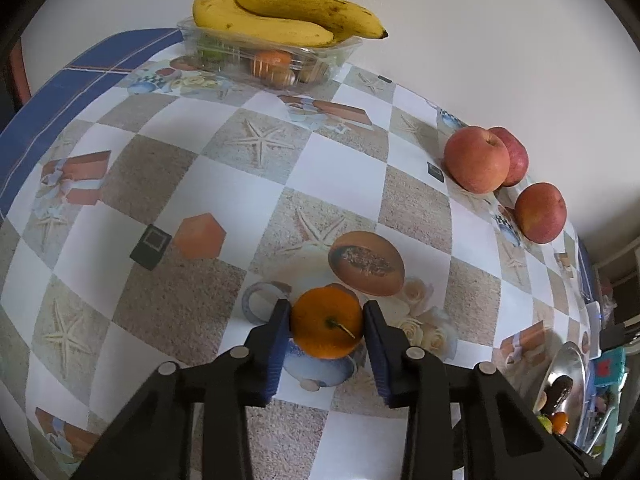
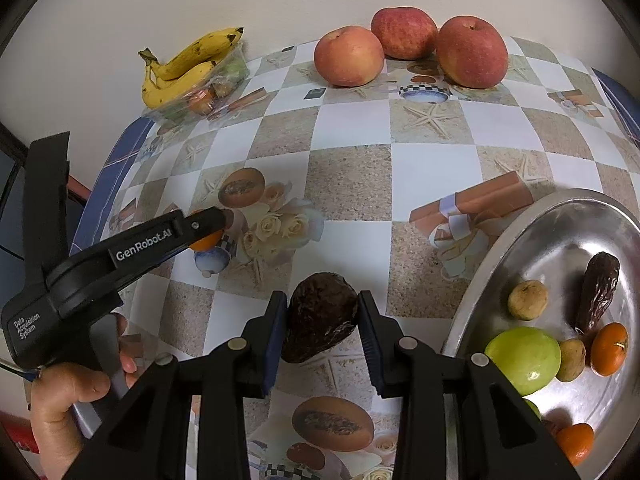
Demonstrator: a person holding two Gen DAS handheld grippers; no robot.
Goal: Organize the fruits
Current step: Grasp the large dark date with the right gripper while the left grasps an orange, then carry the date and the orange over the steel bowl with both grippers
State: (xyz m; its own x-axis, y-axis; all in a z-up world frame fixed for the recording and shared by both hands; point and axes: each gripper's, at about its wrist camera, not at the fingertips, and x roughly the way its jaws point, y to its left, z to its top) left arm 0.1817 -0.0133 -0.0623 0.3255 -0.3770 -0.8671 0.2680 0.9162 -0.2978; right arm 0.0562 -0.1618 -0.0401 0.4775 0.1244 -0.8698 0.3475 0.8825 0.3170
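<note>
My left gripper [image 1: 326, 322] is shut on a small orange mandarin [image 1: 326, 320] just above the patterned tablecloth; it also shows in the right wrist view [image 2: 208, 228] at the left. My right gripper [image 2: 323, 326] is shut on a dark brown date [image 2: 320, 322] beside the metal tray [image 2: 568, 216]. The tray holds a green fruit [image 2: 522, 360], a date [image 2: 598, 292], mandarins [image 2: 608, 348] and small brownish fruits [image 2: 527, 299]. Three red apples [image 2: 404, 46] sit at the far edge by the wall.
A clear plastic box [image 1: 264, 60] with small fruits and bananas [image 1: 280, 12] on top stands at the far edge against the wall. The tray [image 1: 568, 376] shows at the right in the left wrist view. The table's blue border [image 1: 52, 116] marks the left edge.
</note>
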